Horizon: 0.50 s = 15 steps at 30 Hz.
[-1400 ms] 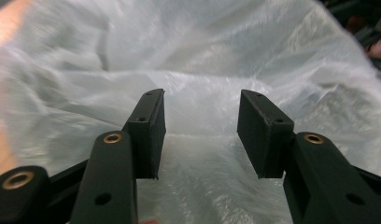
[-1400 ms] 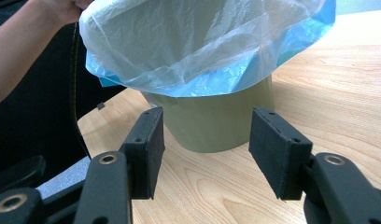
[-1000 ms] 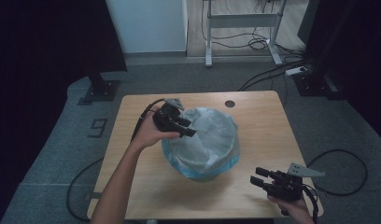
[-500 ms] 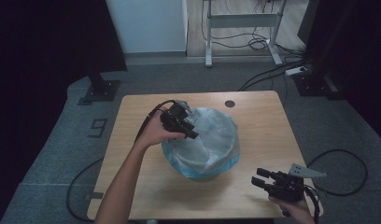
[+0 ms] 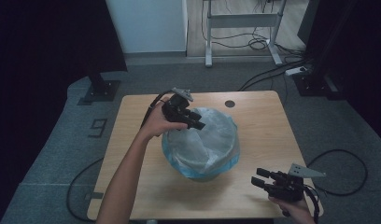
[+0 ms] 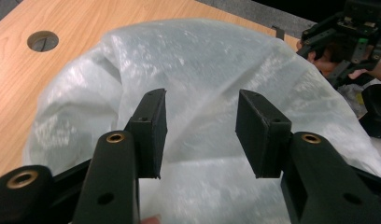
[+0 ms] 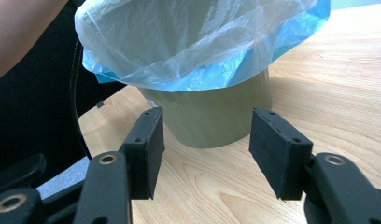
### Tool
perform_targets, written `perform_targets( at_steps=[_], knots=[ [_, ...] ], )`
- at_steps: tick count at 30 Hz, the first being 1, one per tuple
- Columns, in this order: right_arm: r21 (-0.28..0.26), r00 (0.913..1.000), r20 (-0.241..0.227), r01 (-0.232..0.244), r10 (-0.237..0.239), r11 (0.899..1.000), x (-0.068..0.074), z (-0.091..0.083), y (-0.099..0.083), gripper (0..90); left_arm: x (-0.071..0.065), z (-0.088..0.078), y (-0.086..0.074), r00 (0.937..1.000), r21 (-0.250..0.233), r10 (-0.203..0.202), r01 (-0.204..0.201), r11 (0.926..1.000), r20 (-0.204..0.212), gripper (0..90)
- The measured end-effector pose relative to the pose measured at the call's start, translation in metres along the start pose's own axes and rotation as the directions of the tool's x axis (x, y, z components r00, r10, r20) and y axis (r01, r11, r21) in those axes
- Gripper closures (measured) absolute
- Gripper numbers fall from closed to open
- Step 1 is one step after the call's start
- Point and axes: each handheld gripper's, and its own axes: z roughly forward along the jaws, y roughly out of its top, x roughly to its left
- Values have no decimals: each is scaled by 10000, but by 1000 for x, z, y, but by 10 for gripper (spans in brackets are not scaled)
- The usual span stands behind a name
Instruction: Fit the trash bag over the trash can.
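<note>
Left claw [image 5: 194,122] hovers released over the bagged bin [image 5: 202,144], jaws just widening, nothing between them; right claw [image 5: 259,177] waits released near the table's [image 5: 263,121] right edge.

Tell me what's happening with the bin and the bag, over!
Left gripper open over the bag, nothing pinched. Right gripper open, apart from the bin. Bag draped over bin rim. Nothing in the way.
</note>
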Motion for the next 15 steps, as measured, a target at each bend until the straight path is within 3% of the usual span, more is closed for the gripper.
perform_targets(
  at_steps=[6, 15],
  knots=[
    [-13, 10000, 6, -72, 72, 10000, -1, -2, 0, 442, 7, 13, 12, 9999, 107, -137, 138, 9998, -63, 611],
    [17, 10000, 38, -62, 62, 10000, -2, -2, -2, 442, 7, 40, 24, 9999, 606, -52, 47, 9982, 92, 614]
  ],
)
